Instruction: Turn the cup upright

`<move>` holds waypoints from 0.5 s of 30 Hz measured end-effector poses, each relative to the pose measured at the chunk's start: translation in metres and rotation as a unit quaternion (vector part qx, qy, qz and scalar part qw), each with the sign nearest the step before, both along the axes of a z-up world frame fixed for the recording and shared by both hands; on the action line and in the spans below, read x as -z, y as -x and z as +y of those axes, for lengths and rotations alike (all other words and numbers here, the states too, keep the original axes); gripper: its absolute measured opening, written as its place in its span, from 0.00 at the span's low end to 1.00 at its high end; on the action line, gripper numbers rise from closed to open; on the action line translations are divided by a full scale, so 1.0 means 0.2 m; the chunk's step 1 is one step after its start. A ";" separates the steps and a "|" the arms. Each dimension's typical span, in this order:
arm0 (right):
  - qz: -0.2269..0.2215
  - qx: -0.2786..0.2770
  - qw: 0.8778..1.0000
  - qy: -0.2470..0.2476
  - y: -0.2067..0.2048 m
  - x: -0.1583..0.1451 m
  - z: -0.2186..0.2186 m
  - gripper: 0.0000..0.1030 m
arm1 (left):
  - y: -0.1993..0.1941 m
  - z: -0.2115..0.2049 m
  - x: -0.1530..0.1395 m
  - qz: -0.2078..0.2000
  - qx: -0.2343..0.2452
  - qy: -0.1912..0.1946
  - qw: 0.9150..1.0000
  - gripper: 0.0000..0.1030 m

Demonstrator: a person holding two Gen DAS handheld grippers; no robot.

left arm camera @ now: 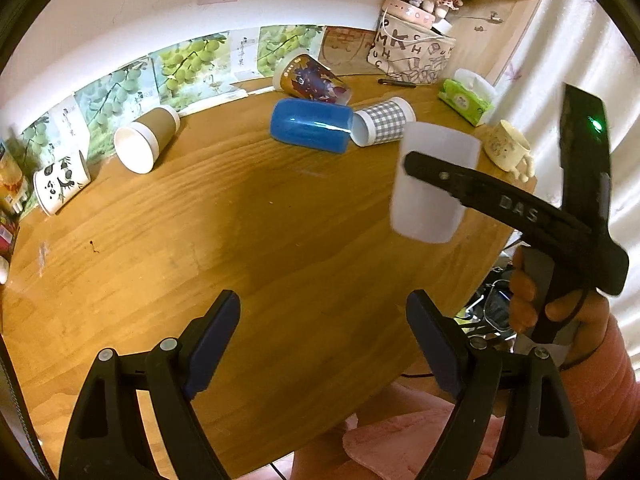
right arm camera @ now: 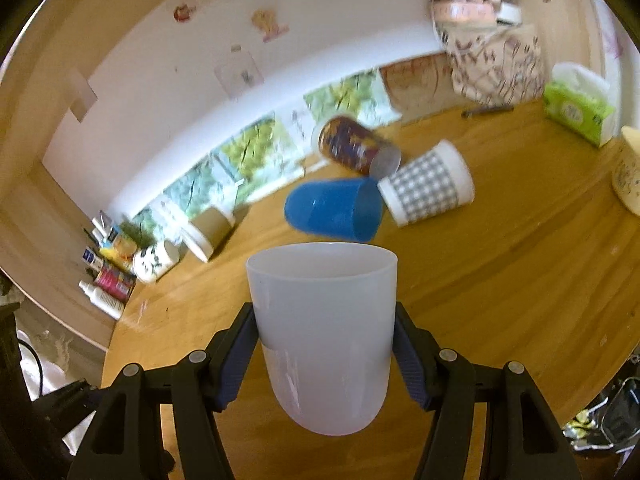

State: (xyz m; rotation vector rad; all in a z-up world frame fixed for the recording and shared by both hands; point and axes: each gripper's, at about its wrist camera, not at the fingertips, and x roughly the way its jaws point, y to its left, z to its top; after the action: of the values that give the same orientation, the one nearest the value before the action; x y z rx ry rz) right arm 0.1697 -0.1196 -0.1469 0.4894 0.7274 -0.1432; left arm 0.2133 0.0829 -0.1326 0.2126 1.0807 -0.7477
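- The right gripper [right arm camera: 325, 354] has its jaws clamped on the sides of a white cup [right arm camera: 324, 332], holding it in the air above the counter [right arm camera: 500, 288], mouth up.
- The left gripper [left arm camera: 322, 340] hovers low over the counter, jaws apart, nothing between them.
- Behind, a blue cup [left arm camera: 310, 125], a checked cup [left arm camera: 384, 126], a patterned cup [left arm camera: 310, 78] and a brown cup [left arm camera: 146, 138] lie on their sides.

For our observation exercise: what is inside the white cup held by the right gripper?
The white cup looks empty near its rim; its frosted wall and the right gripper fingers hide the bottom.
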 end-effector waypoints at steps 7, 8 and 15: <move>-0.076 0.018 0.996 0.048 0.09 -0.01 -0.01 0.63 | -0.06 0.00 0.03 0.009 0.000 -0.012 1.000 0.85; -0.083 0.019 0.995 0.051 0.09 -0.01 -0.01 0.63 | -0.07 0.00 0.04 0.014 -0.001 -0.014 1.000 0.85; -0.127 0.015 0.987 0.093 0.14 0.02 0.02 0.63 | -0.11 -0.01 0.05 0.016 -0.009 -0.019 1.000 0.85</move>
State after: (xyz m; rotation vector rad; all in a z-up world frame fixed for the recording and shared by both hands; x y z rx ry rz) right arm 0.1408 -0.1150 -0.1509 0.3323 0.4525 -0.1718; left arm 0.2362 0.0818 -0.1423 0.2232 1.1266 -0.7171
